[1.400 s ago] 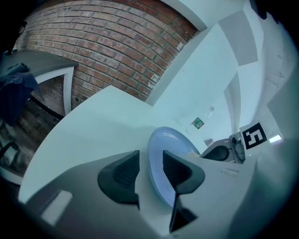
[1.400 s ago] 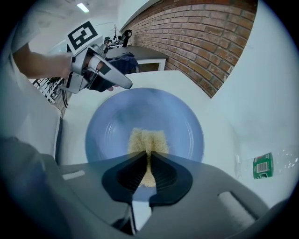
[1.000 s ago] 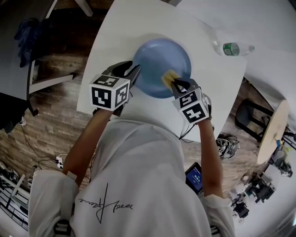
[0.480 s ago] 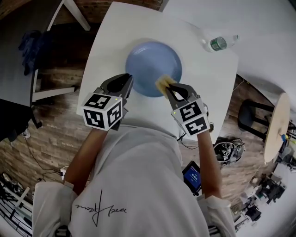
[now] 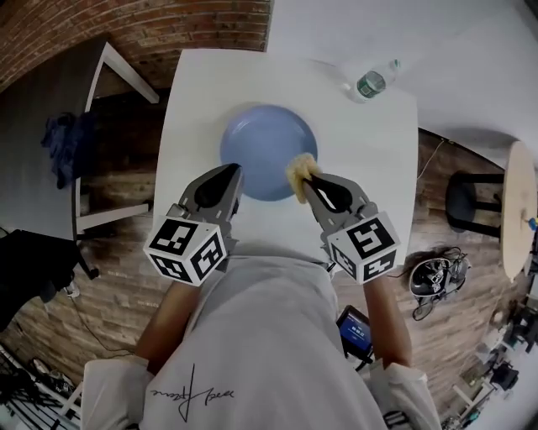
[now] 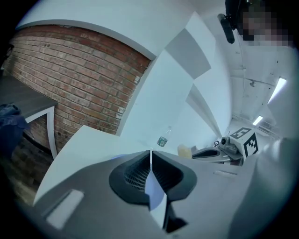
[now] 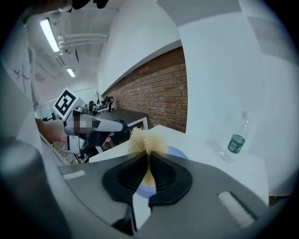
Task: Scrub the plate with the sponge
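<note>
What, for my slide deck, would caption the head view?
Right gripper holds the sponge over the blue plate on a white table.

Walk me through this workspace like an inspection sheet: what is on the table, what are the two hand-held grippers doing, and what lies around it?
Surface: white table, mostly bare.
Job's things: blue plate lies flat mid-table; yellow sponge is held over its near edge and looks lifted clear of it.
Clutter: one plastic bottle stands near the far right corner.
Grippers: left gripper is shut, its jaws have just been closing, and nothing is between them; right gripper is shut on the sponge.
Cables: tangle of cables on the floor right of the table.
Surroundings: brick wall, stool, round wooden tabletop.
</note>
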A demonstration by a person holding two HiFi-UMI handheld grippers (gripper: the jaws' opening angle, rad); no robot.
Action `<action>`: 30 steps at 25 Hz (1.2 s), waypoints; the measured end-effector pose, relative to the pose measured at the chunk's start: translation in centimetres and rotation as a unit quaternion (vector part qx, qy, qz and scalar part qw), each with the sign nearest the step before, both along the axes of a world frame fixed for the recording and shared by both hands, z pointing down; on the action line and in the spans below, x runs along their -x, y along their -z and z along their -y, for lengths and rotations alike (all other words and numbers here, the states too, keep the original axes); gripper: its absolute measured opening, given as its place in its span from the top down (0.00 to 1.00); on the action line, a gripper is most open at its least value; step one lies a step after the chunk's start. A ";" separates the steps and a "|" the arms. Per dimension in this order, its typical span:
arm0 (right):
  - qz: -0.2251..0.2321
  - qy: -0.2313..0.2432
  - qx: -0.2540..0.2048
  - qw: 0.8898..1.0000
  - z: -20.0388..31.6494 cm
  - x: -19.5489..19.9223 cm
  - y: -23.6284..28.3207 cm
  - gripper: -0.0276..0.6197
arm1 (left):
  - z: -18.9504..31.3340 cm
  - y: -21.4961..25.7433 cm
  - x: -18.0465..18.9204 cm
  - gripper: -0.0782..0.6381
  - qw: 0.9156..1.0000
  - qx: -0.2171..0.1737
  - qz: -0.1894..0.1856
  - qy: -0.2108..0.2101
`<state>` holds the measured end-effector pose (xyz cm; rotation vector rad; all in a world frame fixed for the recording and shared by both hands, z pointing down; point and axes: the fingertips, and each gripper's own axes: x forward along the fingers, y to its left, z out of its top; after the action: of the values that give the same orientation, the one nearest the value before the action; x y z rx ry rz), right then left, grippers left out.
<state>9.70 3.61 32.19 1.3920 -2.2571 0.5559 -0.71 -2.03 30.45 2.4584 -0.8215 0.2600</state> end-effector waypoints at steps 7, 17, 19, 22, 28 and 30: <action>0.035 -0.036 -0.048 0.998 -0.5 -0.2 2.5 0.91 | -0.3 2.4 0.2 0.87 1.000 -0.028 -0.013 0.003; 0.063 -0.074 -0.069 0.993 -1.3 -1.0 4.4 0.92 | -0.8 5.0 0.5 0.87 0.997 -0.062 -0.038 0.024; 0.060 -0.077 -0.074 0.992 -1.5 -1.0 5.0 0.92 | -1.2 5.8 0.5 0.87 0.997 -0.067 -0.044 0.021; 0.058 -0.071 -0.083 0.992 -1.6 -0.6 5.7 0.92 | -1.4 7.0 0.6 0.87 0.996 -0.076 -0.047 0.017; 0.049 -0.058 -0.088 0.993 -2.2 0.5 6.6 0.92 | -2.0 9.8 0.2 0.87 0.994 -0.074 -0.076 0.006; 0.041 -0.067 -0.093 0.993 -2.1 0.6 6.9 0.92 | -2.3 10.0 0.0 0.87 0.994 -0.081 -0.070 -0.003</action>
<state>9.12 5.75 25.30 1.6500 -2.3438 0.4625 -0.73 0.27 20.42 2.5958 -0.8024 0.0230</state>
